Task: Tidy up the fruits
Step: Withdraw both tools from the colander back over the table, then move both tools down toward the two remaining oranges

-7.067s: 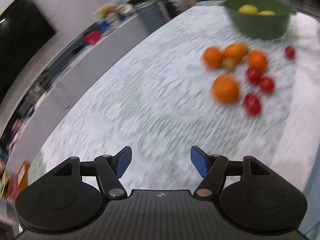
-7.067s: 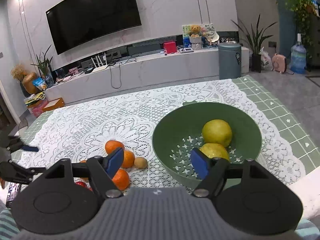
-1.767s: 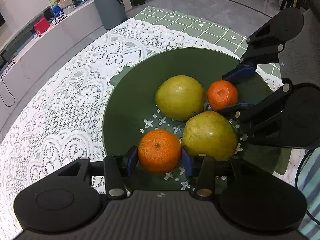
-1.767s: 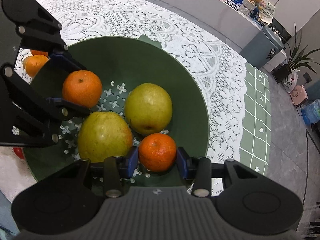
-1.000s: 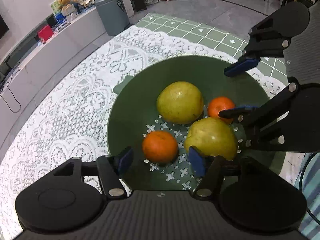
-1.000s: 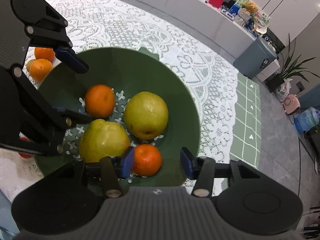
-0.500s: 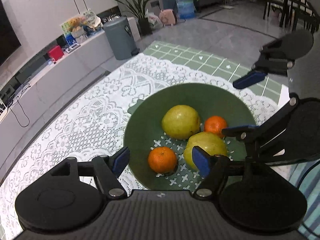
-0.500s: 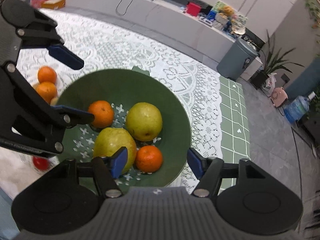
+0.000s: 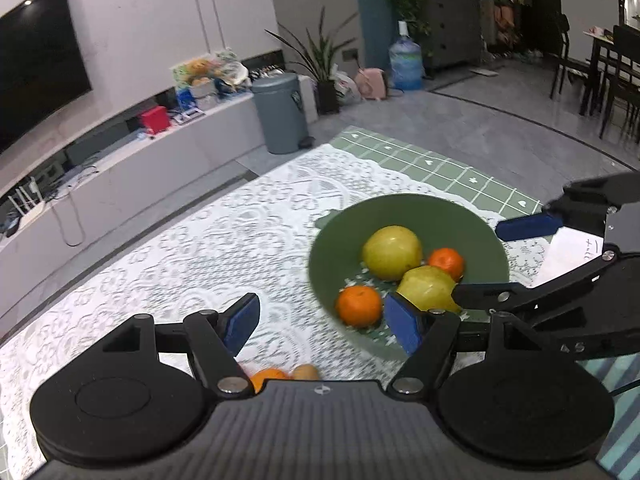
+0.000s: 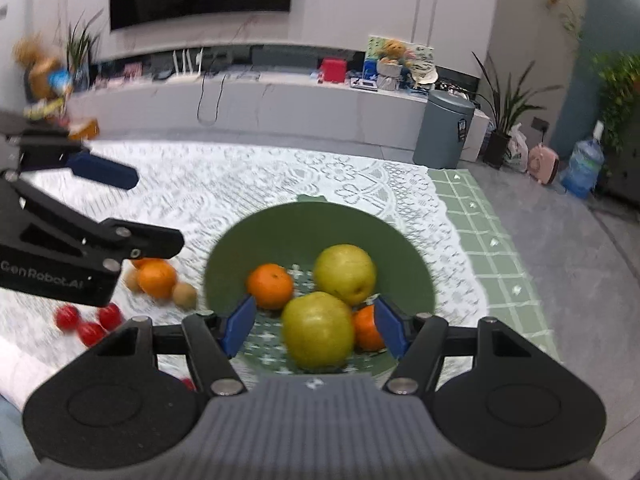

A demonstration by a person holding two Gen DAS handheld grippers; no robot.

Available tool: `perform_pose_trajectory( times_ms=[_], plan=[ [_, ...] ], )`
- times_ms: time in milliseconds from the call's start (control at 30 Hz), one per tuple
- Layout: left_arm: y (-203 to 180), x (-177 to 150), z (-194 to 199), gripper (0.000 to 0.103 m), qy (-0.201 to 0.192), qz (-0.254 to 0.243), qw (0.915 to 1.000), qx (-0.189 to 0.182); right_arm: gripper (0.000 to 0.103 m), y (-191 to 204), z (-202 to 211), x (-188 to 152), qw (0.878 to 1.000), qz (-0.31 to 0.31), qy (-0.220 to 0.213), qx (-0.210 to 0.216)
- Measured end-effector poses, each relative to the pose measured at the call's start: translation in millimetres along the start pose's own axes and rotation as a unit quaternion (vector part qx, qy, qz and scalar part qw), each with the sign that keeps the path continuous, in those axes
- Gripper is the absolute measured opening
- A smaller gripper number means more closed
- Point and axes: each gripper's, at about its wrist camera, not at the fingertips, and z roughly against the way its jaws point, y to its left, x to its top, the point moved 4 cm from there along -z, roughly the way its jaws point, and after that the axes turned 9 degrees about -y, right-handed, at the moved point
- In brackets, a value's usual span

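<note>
A green bowl (image 9: pixel 472 220) (image 10: pixel 304 224) on the lace tablecloth holds two yellow-green pears (image 9: pixel 392 252) (image 10: pixel 318 330) and two oranges (image 9: pixel 359 306) (image 10: pixel 270 286). My left gripper (image 9: pixel 324 322) is open and empty, above the cloth left of the bowl. My right gripper (image 10: pixel 316 326) is open and empty, raised over the bowl's near rim. Loose oranges (image 10: pixel 157 278), a small brown fruit (image 10: pixel 184 295) and red fruits (image 10: pixel 90 322) lie on the cloth left of the bowl.
The lace tablecloth (image 9: pixel 200 248) covers a green checked table top (image 10: pixel 480 216). A paper sheet (image 9: pixel 576 250) lies right of the bowl. A grey bin (image 10: pixel 442 128), a TV bench and plants stand beyond the table.
Both grippers let go of their oranges in the bowl, opened, and have lifted up and back. The left one has swung left of the bowl.
</note>
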Motion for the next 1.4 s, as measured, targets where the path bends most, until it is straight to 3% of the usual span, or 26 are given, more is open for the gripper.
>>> perform_pose_trajectory(
  times_ms=[333, 667, 1067, 1400],
  plan=[
    [22, -35, 35, 0.084, -0.011, 0.034, 0.9984, 0.044, 0.063, 40, 6, -23, 0.998, -0.06, -0.016, 0.026],
    [42, -79, 71, 0.084, -0.02, 0.104, 0.9917, 0.074, 0.065, 87, 4, -46, 0.997, -0.027, -0.019, 0.062],
    [60, -119, 73, 0.08, 0.003, 0.19, 0.9806, 0.048, 0.068, 116, -16, -66, 0.997, 0.004, 0.003, 0.083],
    [62, -139, 54, 0.077, 0.029, 0.189, 0.9804, 0.05, 0.056, 126, -31, -76, 0.996, 0.046, 0.011, 0.081]
  ],
)
